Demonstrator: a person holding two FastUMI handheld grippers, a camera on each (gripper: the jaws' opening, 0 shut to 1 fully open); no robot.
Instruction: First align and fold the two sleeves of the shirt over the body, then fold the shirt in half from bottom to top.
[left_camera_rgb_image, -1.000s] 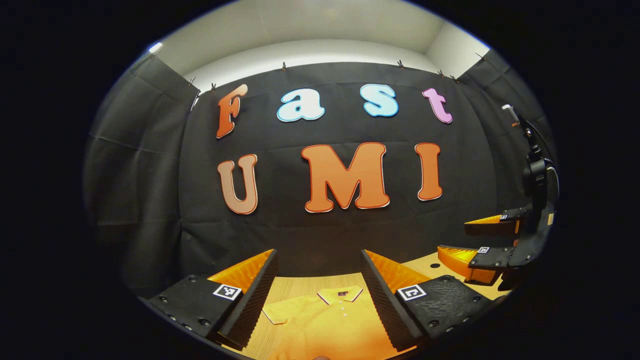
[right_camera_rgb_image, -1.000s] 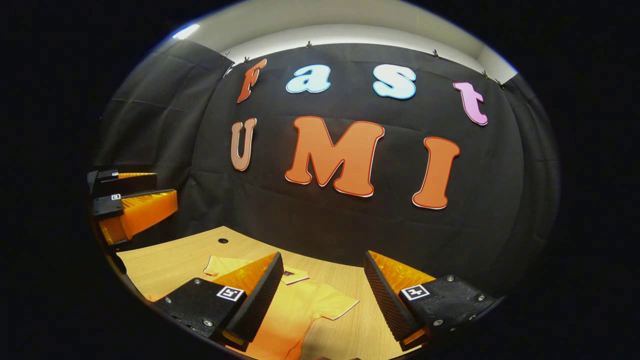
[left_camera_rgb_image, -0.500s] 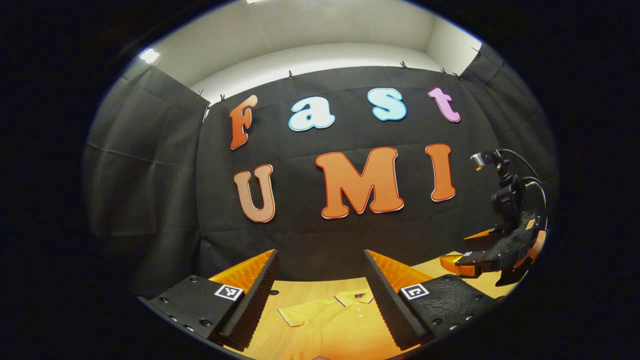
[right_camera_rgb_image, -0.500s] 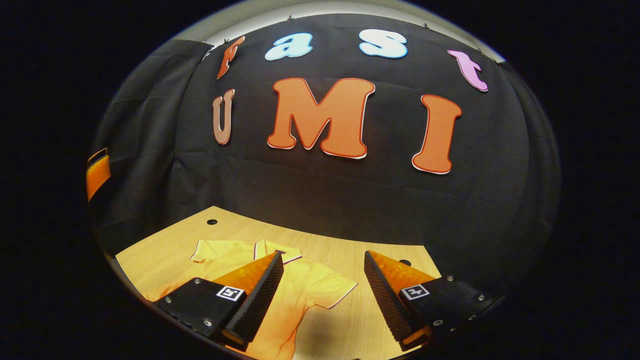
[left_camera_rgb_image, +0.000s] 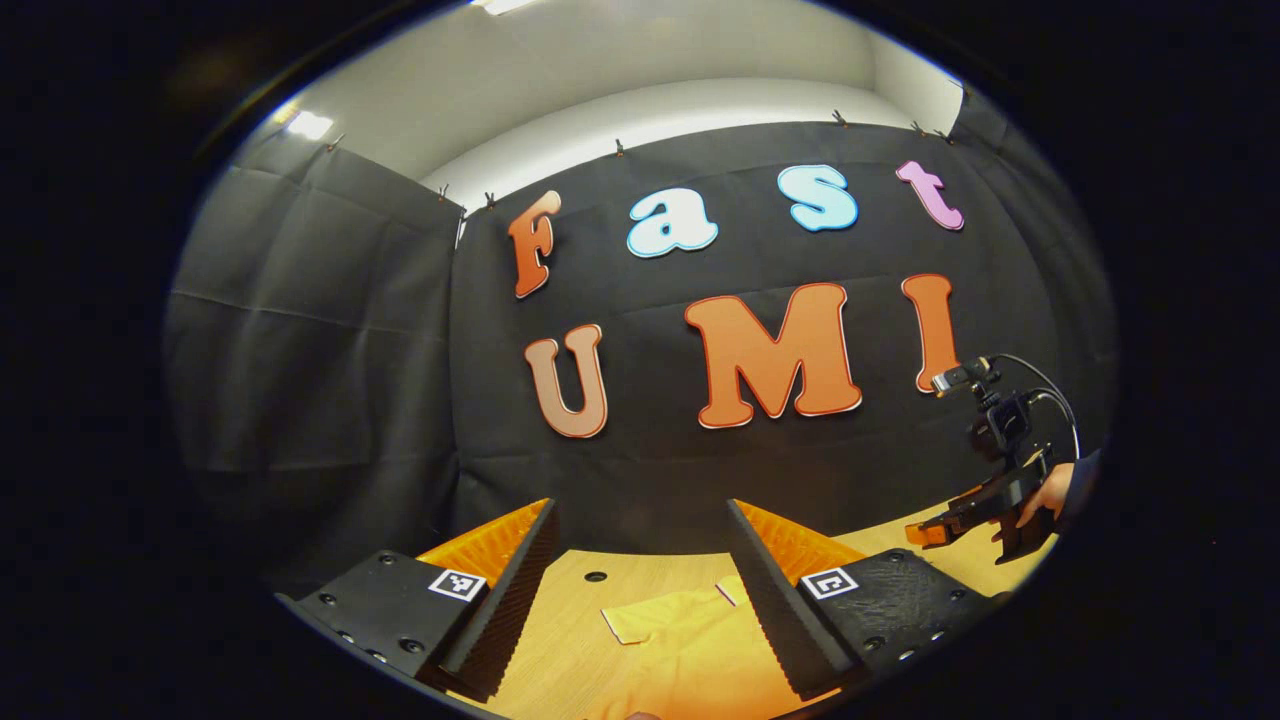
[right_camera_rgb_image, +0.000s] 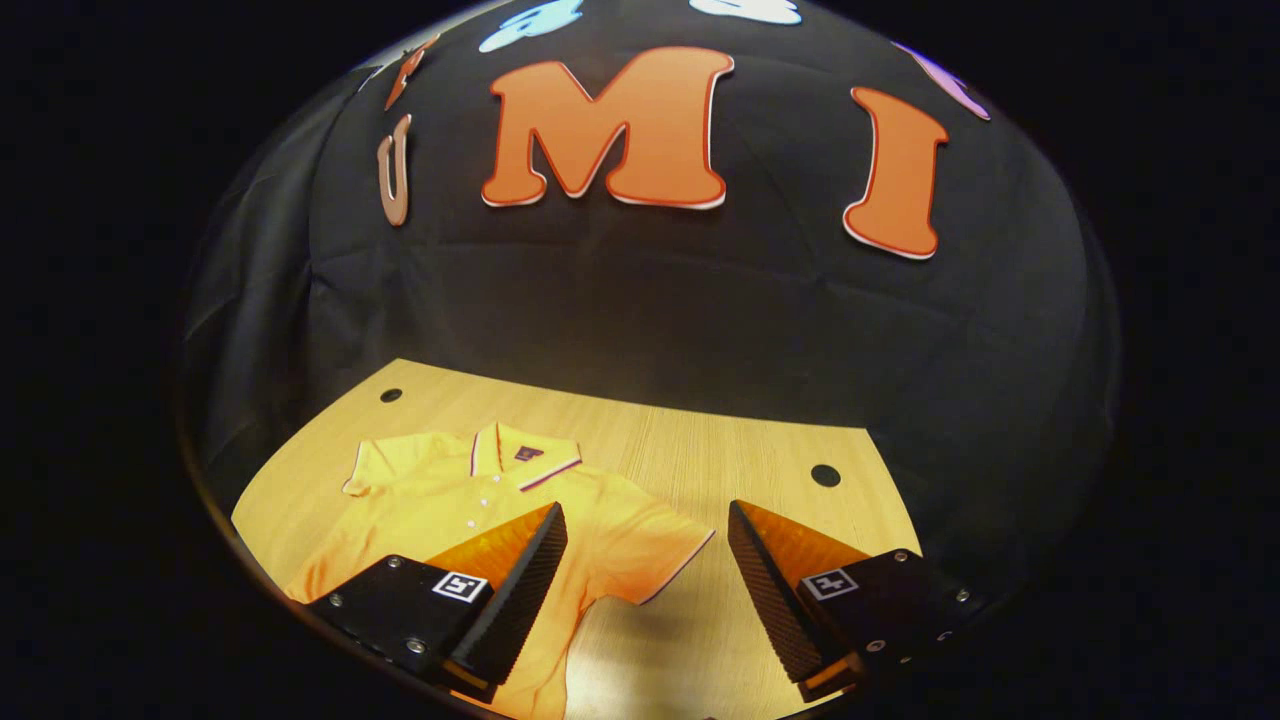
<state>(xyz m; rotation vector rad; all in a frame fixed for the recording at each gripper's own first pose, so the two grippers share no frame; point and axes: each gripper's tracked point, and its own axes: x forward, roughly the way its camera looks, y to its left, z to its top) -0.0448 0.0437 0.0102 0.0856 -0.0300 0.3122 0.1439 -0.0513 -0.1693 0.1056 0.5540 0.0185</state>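
Observation:
A yellow polo shirt (right_camera_rgb_image: 450, 500) lies flat on the wooden table (right_camera_rgb_image: 700, 450), collar toward the wall, both short sleeves spread out. In the right gripper view my right gripper (right_camera_rgb_image: 645, 570) is open above the table, just right of the shirt's near sleeve (right_camera_rgb_image: 655, 555). My left gripper (left_camera_rgb_image: 640, 575) is open too, hovering over the shirt (left_camera_rgb_image: 690, 650) near its other sleeve (left_camera_rgb_image: 640, 625). In the left gripper view the right gripper (left_camera_rgb_image: 950, 525) also appears far right, held by a hand (left_camera_rgb_image: 1050, 490), low over the table.
The black cloth wall (right_camera_rgb_image: 650, 310) rises right behind the table's far edge. Round holes sit in the tabletop at the back left (right_camera_rgb_image: 391, 395) and back right (right_camera_rgb_image: 825, 475). Bare wood lies to the right of the shirt.
Both grippers have tilted and moved. The right gripper view now looks lower, showing the whole upper shirt. The left gripper has swung leftward, so the shirt sits farther right between its fingers.

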